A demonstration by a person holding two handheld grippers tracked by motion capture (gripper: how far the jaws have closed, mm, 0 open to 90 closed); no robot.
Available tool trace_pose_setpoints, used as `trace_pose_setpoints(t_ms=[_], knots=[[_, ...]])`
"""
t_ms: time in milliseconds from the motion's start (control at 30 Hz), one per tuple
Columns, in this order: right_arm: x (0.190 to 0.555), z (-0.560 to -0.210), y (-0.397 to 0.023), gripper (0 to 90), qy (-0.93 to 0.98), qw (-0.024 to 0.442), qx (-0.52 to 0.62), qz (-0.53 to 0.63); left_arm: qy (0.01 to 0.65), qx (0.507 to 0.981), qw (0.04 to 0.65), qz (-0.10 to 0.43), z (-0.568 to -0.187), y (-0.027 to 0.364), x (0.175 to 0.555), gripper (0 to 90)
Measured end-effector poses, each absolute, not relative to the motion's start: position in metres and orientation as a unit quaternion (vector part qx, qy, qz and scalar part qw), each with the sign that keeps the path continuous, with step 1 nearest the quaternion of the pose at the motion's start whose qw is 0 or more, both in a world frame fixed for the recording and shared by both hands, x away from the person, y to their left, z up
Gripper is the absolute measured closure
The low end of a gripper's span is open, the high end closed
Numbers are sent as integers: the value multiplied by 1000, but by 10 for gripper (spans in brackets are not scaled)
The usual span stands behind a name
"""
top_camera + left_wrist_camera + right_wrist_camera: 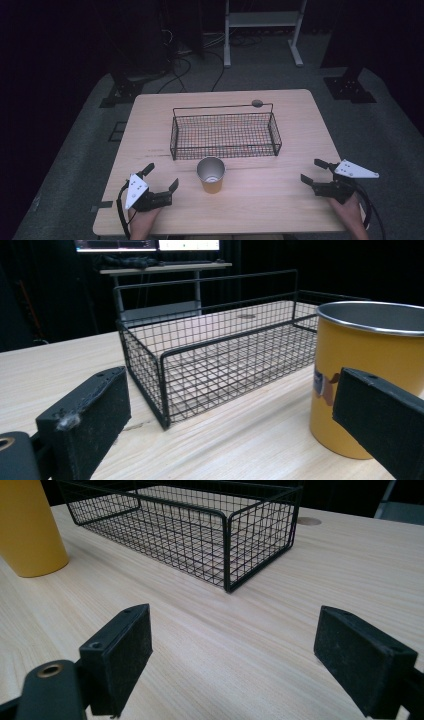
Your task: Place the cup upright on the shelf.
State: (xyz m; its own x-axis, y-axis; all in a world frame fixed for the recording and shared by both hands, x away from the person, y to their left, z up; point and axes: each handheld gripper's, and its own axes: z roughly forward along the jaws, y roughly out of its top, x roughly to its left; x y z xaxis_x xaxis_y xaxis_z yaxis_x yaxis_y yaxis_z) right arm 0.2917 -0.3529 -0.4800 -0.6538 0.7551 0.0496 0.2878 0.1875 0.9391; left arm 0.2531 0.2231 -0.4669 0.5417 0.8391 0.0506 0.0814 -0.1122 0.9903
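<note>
Light wooden table (pixel 280 210), level. Black wire basket (pixel 225 134) at centre, nothing inside. Yellow cup (pixel 210 175) upright, just in front of basket, apart from it. Left gripper (pixel 161 176) released, jaws wide, near cup. Right gripper (pixel 313 171) released, well apart from cup.

I see a pale wooden tabletop (pixel 300 210) on grey carpet (pixel 380 130). A small round grey disc (pixel 257 103) sits near the tabletop's far edge. Past it a white metal frame (pixel 262 20) stands on the floor, with black cables (pixel 180 65) trailing beside it. From the left tool view, lit monitors (pixel 150 245) rest on a shelf in the dark background.
</note>
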Motion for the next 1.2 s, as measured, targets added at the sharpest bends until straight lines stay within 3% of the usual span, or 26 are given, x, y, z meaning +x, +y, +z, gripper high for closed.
trace_pose_setpoints(t_ms=[1200], knots=[[292, -480, -355, 145, 735, 216, 355, 536, 269, 709, 590, 277, -466, 180, 251, 2]])
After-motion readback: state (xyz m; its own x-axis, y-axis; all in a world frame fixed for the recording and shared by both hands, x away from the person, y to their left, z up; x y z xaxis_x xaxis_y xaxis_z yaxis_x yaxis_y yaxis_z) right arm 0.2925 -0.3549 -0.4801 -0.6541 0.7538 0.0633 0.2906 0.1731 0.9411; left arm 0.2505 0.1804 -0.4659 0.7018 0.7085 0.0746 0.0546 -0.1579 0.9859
